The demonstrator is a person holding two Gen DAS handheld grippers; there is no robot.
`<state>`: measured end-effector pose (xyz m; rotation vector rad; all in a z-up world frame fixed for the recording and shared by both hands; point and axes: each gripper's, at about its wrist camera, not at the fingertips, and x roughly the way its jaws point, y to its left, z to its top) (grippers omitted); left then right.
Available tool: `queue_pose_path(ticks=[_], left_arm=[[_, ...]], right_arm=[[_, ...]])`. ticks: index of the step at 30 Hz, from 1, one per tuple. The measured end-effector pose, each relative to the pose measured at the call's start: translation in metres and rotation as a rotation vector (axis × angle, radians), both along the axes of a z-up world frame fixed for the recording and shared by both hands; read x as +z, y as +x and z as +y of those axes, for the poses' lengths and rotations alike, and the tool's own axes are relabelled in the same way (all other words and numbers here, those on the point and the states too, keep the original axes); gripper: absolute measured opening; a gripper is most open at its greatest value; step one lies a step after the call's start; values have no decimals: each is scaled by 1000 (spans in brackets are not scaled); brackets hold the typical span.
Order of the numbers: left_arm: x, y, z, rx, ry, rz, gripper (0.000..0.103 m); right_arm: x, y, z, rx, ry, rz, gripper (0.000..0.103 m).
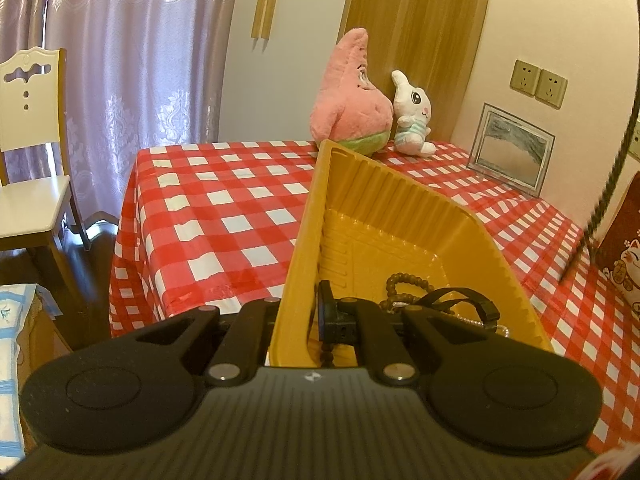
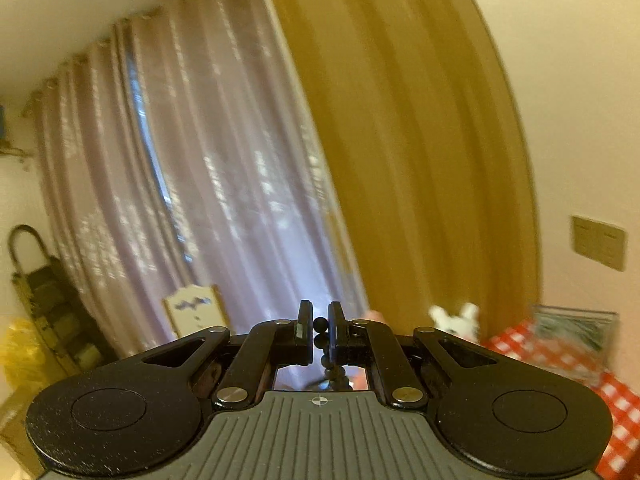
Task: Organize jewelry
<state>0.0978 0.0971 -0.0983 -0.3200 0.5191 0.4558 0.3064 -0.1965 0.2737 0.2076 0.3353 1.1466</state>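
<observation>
In the left wrist view my left gripper [image 1: 308, 314] is shut on the near wall of a golden-yellow plastic tray [image 1: 400, 208], which tilts above the red-checked table [image 1: 224, 208]. One finger is hidden behind the wall. In the tray lie a brown bead bracelet [image 1: 404, 286], a black strap [image 1: 460, 300] and a thin pearl chain [image 1: 476, 322]. A dark bead strand [image 1: 610, 176] hangs down the right edge of this view. In the blurred right wrist view my right gripper [image 2: 320, 322] is shut on that black bead strand [image 2: 320, 340], raised high; more beads dangle below the fingers.
A pink star plush [image 1: 352, 96] and a white rabbit plush [image 1: 412, 116] stand at the table's far edge. A framed picture [image 1: 508, 152] leans on the wall, and a red box with a cat print [image 1: 624, 256] stands at the right. A white chair [image 1: 28, 140] is left of the table.
</observation>
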Motion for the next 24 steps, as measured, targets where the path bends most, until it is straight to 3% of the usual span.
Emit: queue_pose_path(ticks=[7, 12, 16, 24], left_arm=[[0, -1, 0, 1, -9, -4, 6], [2, -2, 0, 0, -10, -8, 6], [3, -1, 0, 2, -14, -14, 6], [7, 1, 1, 1, -15, -25, 6]], right_arm=[[9, -10, 48, 87, 89, -5, 7], [-9, -12, 83, 147, 81, 45, 7], [-43, -19, 111, 226, 37, 133, 7], [-144, -22, 145, 284, -124, 356, 7]])
